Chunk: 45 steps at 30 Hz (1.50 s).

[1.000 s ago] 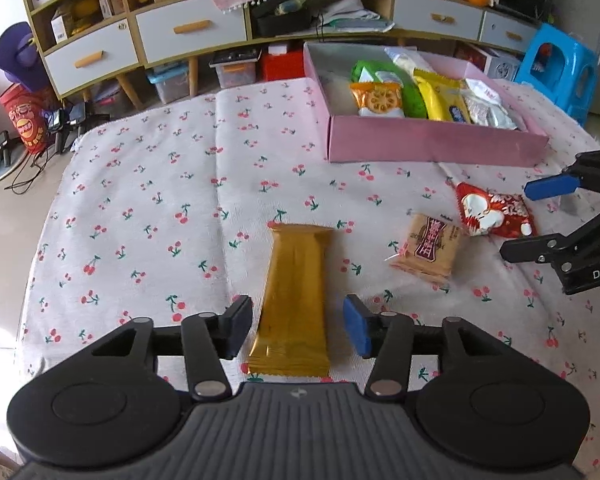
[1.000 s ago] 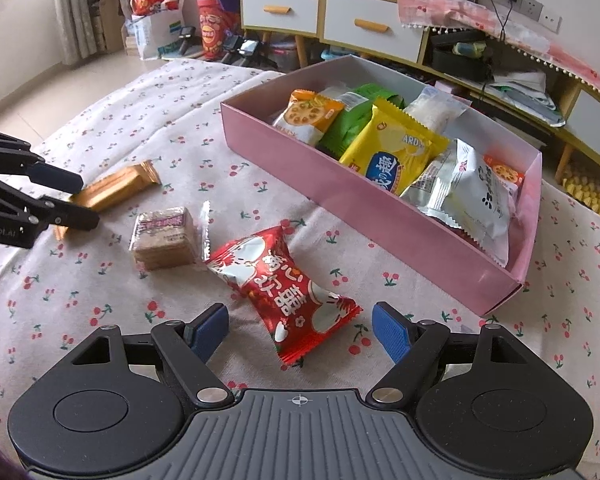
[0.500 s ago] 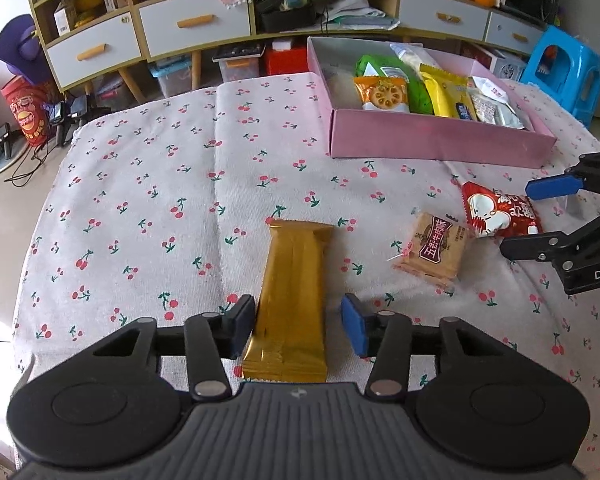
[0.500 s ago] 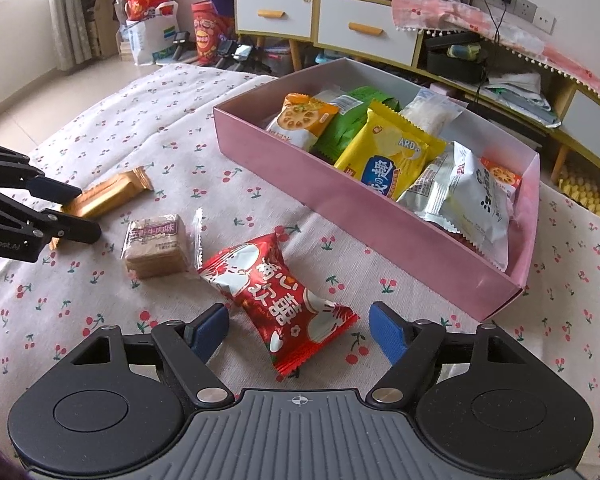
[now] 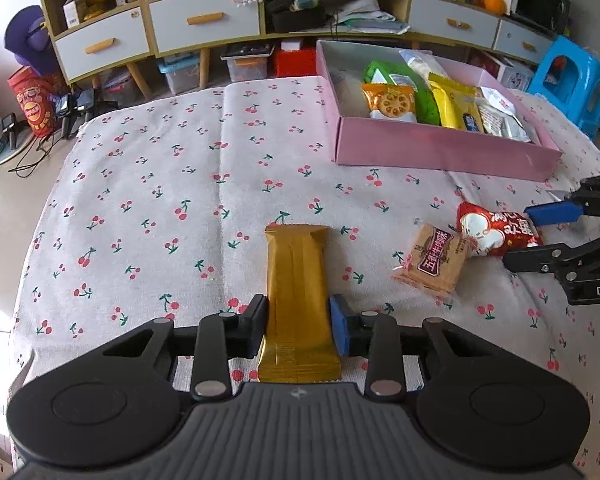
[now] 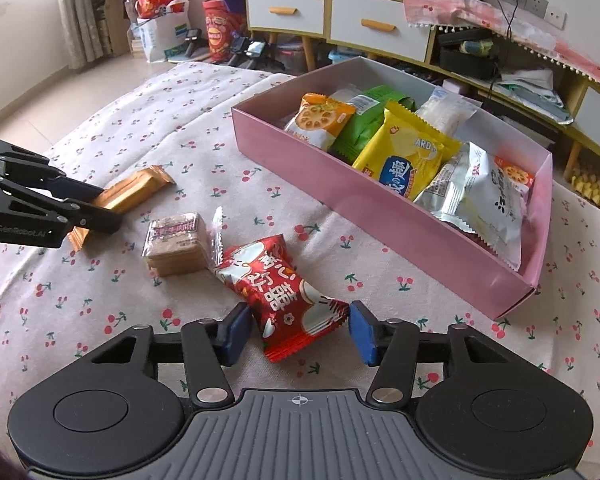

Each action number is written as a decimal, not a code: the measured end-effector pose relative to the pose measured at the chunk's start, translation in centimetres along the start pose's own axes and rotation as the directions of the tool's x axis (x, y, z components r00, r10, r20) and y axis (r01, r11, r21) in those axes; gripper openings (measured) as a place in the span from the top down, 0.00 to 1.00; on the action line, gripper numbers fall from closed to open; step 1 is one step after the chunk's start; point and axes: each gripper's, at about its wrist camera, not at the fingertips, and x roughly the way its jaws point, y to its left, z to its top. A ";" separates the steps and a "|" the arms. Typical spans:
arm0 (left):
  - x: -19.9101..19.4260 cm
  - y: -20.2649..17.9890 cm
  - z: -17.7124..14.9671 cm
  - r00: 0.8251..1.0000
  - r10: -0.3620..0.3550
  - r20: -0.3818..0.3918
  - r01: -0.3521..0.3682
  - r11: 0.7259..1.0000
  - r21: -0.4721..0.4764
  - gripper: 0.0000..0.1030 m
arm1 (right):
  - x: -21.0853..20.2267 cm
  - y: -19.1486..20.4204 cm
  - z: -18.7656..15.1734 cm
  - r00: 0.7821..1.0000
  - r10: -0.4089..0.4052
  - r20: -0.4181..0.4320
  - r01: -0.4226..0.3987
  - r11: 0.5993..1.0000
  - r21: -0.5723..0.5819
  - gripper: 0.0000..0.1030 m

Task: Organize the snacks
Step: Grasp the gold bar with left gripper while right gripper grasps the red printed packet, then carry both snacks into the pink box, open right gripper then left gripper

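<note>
My left gripper (image 5: 299,330) has closed on a long gold snack bar (image 5: 298,300) lying on the cherry-print cloth, its pads touching both sides. The bar also shows in the right wrist view (image 6: 128,194). My right gripper (image 6: 296,332) is open around the near end of a red snack packet (image 6: 278,292), with a gap at each pad. The red packet (image 5: 496,232) also shows in the left wrist view. A clear-wrapped brown biscuit pack (image 6: 178,242) lies between the two snacks. A pink box (image 6: 380,200) holds several snack bags.
The bed with the cherry-print cloth (image 5: 160,200) carries everything. Beyond it stands a low cabinet with white drawers (image 5: 204,28), storage bins beneath it, and a blue plastic stool (image 5: 572,80) at the right. Bags stand on the floor (image 6: 160,28) at the left.
My left gripper has moved forward over the gold bar and closed its pads onto it. My right gripper has moved forward around the red packet and narrowed slightly.
</note>
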 end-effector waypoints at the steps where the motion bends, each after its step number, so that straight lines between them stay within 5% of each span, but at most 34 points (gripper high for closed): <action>1: 0.0 0.1 0.1 1.000 0.001 0.001 -0.001 1.000 -0.004 0.70 | -0.1 0.0 0.1 1.000 0.000 0.001 0.000 1.000 0.008 0.51; 34: -1.6 -0.8 2.9 0.995 -0.034 0.092 0.042 0.996 -0.082 0.72 | -5.3 -3.7 1.1 0.987 -0.041 0.154 0.017 0.988 0.151 0.57; 45: -1.6 -1.9 5.0 0.986 -0.025 0.166 0.043 0.994 -0.102 0.72 | -7.0 -7.5 1.4 0.961 -0.158 0.228 0.081 0.946 0.315 0.57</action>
